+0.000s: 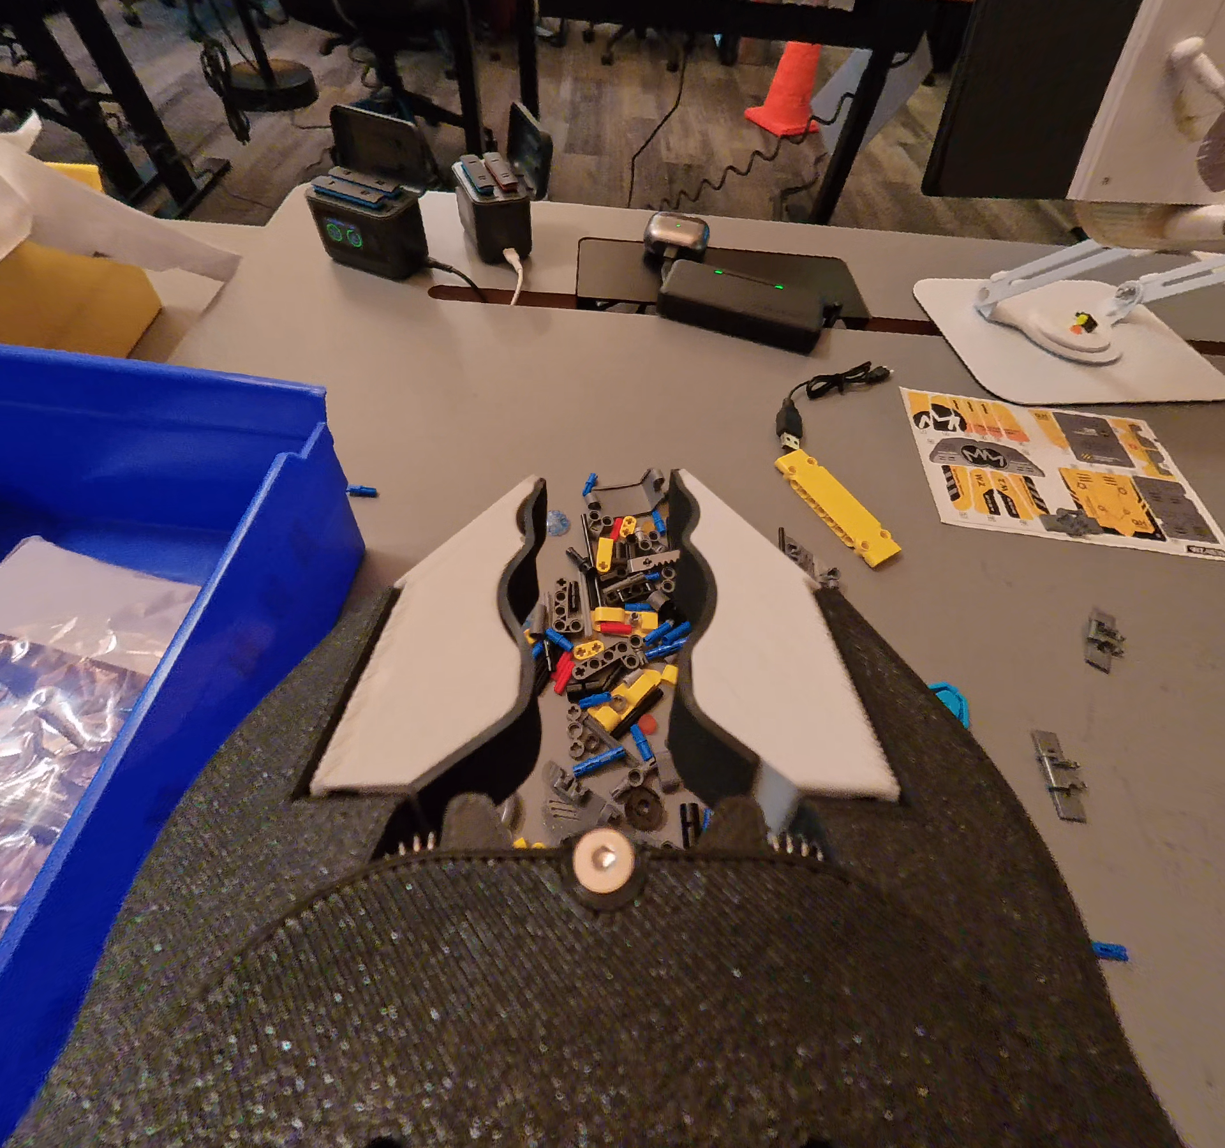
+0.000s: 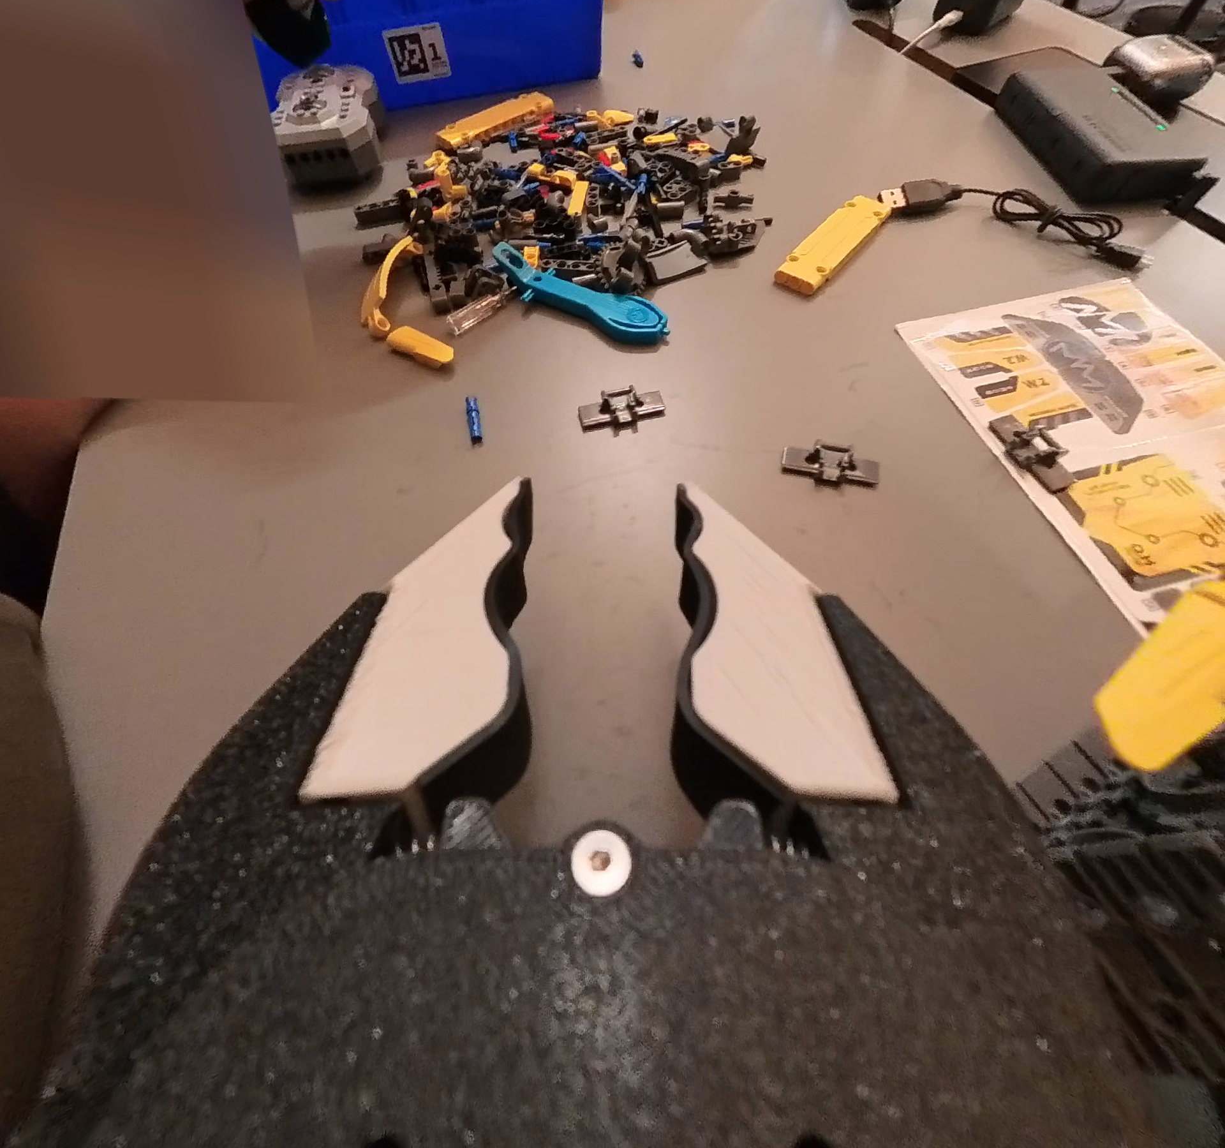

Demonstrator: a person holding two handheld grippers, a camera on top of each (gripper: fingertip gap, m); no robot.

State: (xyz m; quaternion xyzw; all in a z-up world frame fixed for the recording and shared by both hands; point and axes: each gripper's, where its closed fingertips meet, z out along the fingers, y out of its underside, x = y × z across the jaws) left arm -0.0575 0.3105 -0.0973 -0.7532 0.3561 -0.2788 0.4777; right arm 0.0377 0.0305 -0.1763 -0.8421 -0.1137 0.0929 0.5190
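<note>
Left gripper [image 1: 606,493]: jaws apart, empty, hovering over the brick pile [image 1: 613,639] on the grey table [image 1: 464,400]. Right gripper [image 2: 603,496]: jaws apart, empty, above bare table near the pile. Risk: closing low over the pile could scatter small pins toward the blue bin [image 1: 199,486].

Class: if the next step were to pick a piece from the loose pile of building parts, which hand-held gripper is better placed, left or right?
Left. The left hand-held gripper hangs open directly over the pile; the right hand-held gripper is open over bare table, short of it.
</note>
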